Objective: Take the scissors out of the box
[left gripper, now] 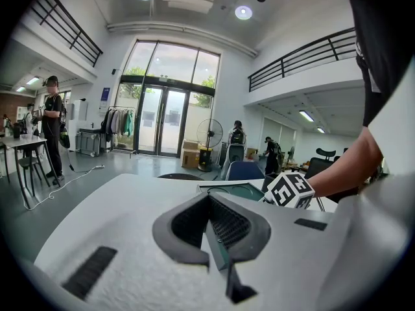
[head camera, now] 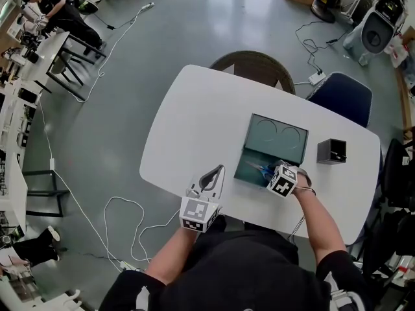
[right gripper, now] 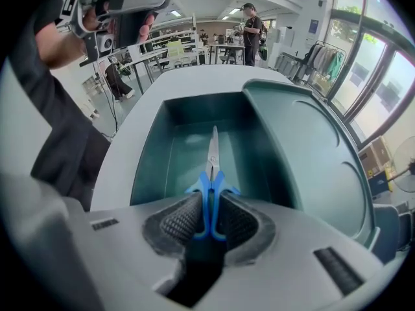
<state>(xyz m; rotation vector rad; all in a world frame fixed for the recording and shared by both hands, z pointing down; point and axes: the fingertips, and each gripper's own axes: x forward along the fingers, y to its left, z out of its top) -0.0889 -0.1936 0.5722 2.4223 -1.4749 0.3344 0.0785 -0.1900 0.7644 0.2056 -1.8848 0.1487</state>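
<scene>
A teal box (head camera: 254,173) lies open on the white table (head camera: 194,122), its lid (head camera: 279,138) folded back. Blue-handled scissors (right gripper: 212,153) lie inside, blades pointing toward the far wall of the box (right gripper: 155,154). My right gripper (right gripper: 207,207) points steeply down into the box, its pads pressing both sides of the blue handles. From the head view, that right gripper (head camera: 272,170) sits at the box's near right corner, hiding most of the scissors (head camera: 262,168). My left gripper (head camera: 216,172) hovers left of the box, jaws shut and holding nothing; its pads (left gripper: 227,225) meet.
A small black open cube box (head camera: 331,151) stands right of the teal lid. A wicker chair (head camera: 253,62) and a blue chair (head camera: 342,94) stand at the table's far side. Cables trail on the floor at left. People stand at distant desks.
</scene>
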